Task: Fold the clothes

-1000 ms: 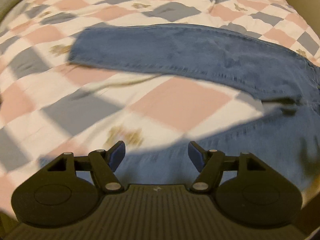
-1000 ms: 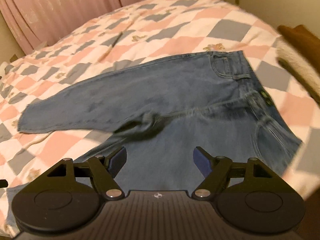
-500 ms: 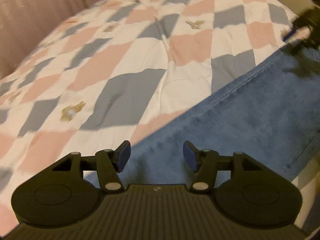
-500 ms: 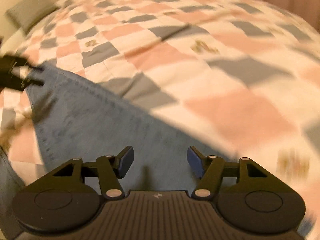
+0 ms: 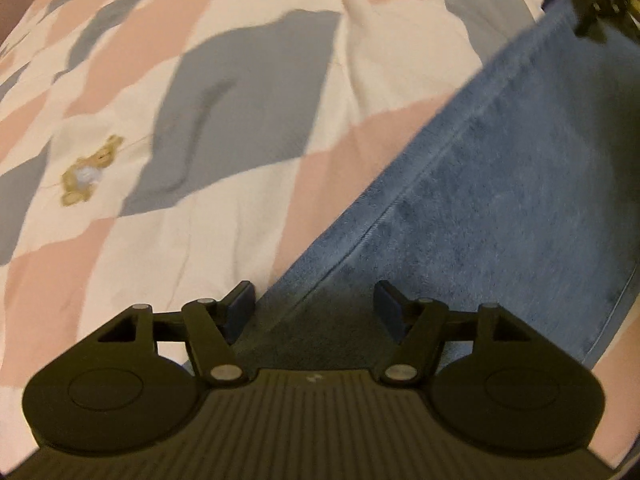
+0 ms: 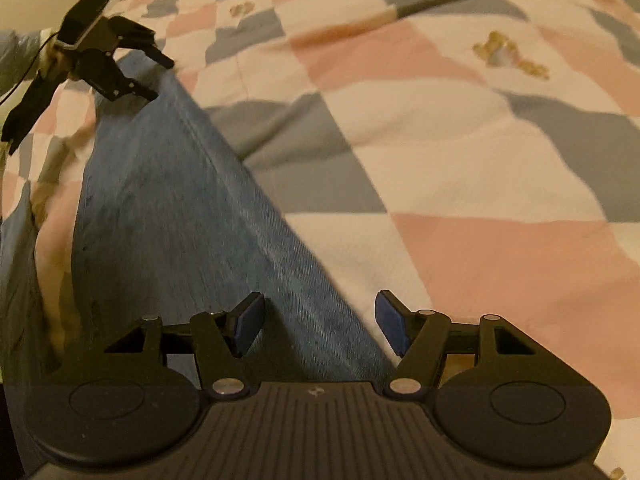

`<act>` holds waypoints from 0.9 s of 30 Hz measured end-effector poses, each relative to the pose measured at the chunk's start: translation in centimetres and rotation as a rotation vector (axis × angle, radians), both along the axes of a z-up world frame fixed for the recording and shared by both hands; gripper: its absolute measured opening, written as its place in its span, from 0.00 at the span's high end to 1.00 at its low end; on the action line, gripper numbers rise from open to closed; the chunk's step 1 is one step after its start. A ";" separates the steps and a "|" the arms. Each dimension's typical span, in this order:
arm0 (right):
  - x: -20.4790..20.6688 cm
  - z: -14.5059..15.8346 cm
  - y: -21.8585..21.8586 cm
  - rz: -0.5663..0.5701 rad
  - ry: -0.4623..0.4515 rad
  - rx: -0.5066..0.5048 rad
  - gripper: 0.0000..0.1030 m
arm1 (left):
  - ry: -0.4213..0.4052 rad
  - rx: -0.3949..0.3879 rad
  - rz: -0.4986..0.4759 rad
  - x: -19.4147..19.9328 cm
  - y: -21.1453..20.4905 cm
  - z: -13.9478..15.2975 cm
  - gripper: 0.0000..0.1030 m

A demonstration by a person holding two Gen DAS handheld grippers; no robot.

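Jeans leg (image 5: 500,184) lies flat on the checked bedspread (image 5: 248,80), running diagonally betw. the two grippers. Left gripper (image 5: 315,307) points down over the leg's hem end, jaws apart, denim edge below the gap, nothing pinched. Right gripper (image 6: 318,322) sits further along the same leg (image 6: 180,216), jaws apart too, long edge of the leg under the gap, no hold. Left gripper (image 6: 160,76) shows at the far hem in right view.

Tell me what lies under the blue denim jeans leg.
The blue denim jeans leg lies flat on the pink, grey and white checked quilt. Whatever the denim covers is hidden.
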State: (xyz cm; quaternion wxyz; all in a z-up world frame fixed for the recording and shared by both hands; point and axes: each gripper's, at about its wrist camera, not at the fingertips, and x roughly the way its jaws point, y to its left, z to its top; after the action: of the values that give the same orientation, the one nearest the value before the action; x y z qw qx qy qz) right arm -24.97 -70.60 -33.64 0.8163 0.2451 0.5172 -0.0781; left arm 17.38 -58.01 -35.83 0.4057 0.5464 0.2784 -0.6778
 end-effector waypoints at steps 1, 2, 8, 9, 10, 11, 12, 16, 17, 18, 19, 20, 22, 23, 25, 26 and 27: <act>0.0 -0.1 0.1 0.006 0.002 0.009 0.40 | -0.004 0.003 -0.027 -0.3 0.0 -0.2 0.48; 0.0 -0.2 0.2 0.013 0.007 0.014 0.48 | -0.013 0.005 -0.059 -0.7 0.1 -0.4 0.56; 0.3 0.6 1.9 0.042 0.060 -0.070 0.89 | -0.196 -0.085 -0.219 -3.7 2.3 0.1 0.92; 0.4 1.1 2.6 0.047 0.069 -0.113 0.93 | -0.234 -0.119 -0.225 -4.2 3.1 0.3 0.95; 0.4 1.6 3.7 0.050 0.079 -0.166 0.94 | -0.275 -0.164 -0.227 -4.7 4.2 0.8 0.95; 0.4 2.2 4.7 0.051 0.088 -0.219 0.96 | -0.318 -0.214 -0.226 -5.2 5.4 1.4 0.95; 0.4 2.8 5.8 0.049 0.095 -0.270 0.97 | -0.351 -0.263 -0.216 -5.7 6.6 2.1 0.95; 0.3 5.7 12.4 0.041 0.123 -0.529 0.98 | -0.371 -0.454 -0.059 -6.9 12.4 7.3 0.95; 0.1 6.6 14.3 0.032 0.128 -0.598 0.98 | -0.357 -0.491 -0.009 -7.2 14.5 8.8 0.95; -0.1 7.6 16.3 0.016 0.130 -0.655 0.98 | -0.343 -0.521 0.030 -7.6 16.9 10.2 0.95; -0.3 8.6 18.4 0.000 0.133 -0.711 0.98 | -0.328 -0.548 0.066 -8.1 19.3 11.5 0.95; -0.6 9.6 20.5 -0.016 0.135 -0.767 0.98 | -0.310 -0.569 0.098 -8.5 21.9 12.6 0.95; -1.3 11.5 26.0 -0.041 0.141 -0.860 0.98 | -0.263 -0.594 0.162 -9.4 27.6 14.4 0.95; -1.7 12.4 28.9 -0.054 0.144 -0.902 0.98 | -0.232 -0.596 0.196 -9.9 30.8 15.0 0.95; -2.6 13.4 34.9 -0.079 0.161 -0.964 0.98 | -0.189 -0.554 0.255 -11.2 36.2 14.9 0.95; -3.0 13.5 37.9 -0.088 0.175 -0.984 0.98 | -0.167 -0.504 0.286 -12.0 38.4 14.4 0.94; -3.4 13.2 40.9 -0.090 0.197 -0.987 0.98 | -0.145 -0.453 0.317 -12.8 40.6 13.9 0.94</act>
State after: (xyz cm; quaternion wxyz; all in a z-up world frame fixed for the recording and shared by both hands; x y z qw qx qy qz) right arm -28.33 -29.67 -20.47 0.7780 -0.1565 0.4820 -0.3712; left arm 4.60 -17.39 -21.95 0.6374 0.4385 0.1719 -0.6098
